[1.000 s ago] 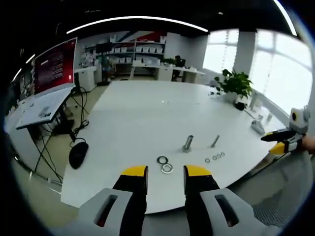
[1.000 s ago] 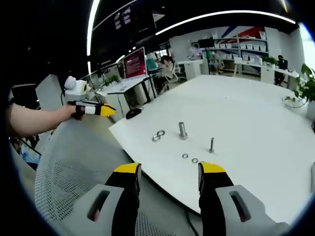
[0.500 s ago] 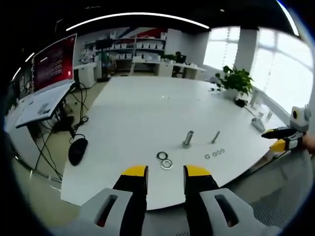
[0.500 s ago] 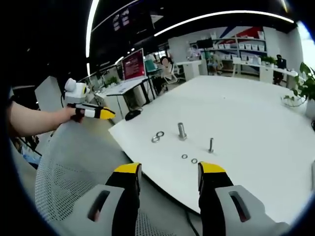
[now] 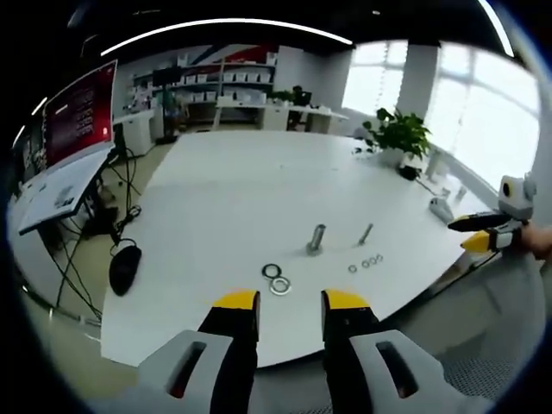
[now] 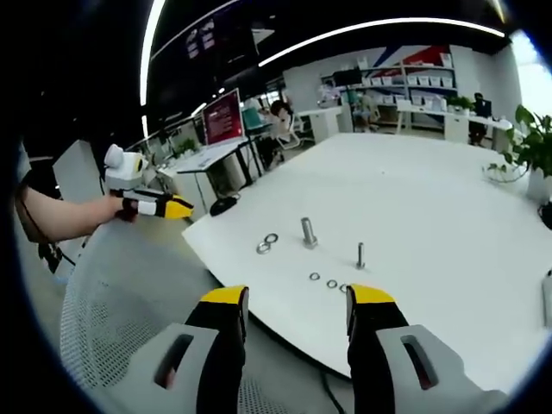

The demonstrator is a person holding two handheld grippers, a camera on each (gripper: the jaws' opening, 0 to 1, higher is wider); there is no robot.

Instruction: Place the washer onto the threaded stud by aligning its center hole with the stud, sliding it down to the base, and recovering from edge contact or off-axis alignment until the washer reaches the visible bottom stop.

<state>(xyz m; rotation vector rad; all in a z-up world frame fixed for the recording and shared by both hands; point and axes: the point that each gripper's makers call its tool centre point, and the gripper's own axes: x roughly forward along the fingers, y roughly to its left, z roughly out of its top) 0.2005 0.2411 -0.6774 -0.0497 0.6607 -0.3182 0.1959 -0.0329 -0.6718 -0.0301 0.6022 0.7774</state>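
Observation:
On the white table [image 5: 233, 190] a thick threaded stud [image 5: 316, 239] stands upright, with a thinner stud [image 5: 366, 233] to its right. Two large washers [image 5: 275, 278] lie flat in front of the thick stud, one dark and one silver. Three small washers [image 5: 366, 261] lie near the thin stud. My left gripper [image 5: 289, 304] is open and empty, short of the table edge. My right gripper [image 6: 296, 297] is open and empty too, held over a mesh chair [image 6: 121, 310]. In the right gripper view the thick stud [image 6: 307, 233], thin stud [image 6: 360, 255] and large washers [image 6: 266, 243] lie ahead, and the left gripper [image 6: 159, 207] shows in a hand.
A black mouse-like object [image 5: 123, 267] and cables sit on the floor left of the table. A side desk with a red screen [image 5: 82, 116] stands at the left. A potted plant [image 5: 398, 138] stands at the table's far right. The right gripper [image 5: 492, 233] shows at the right edge.
Both cameras have drawn back and shifted slightly, so the studs and washers look smaller. The washers and studs have not moved on the table. Both grippers stay open.

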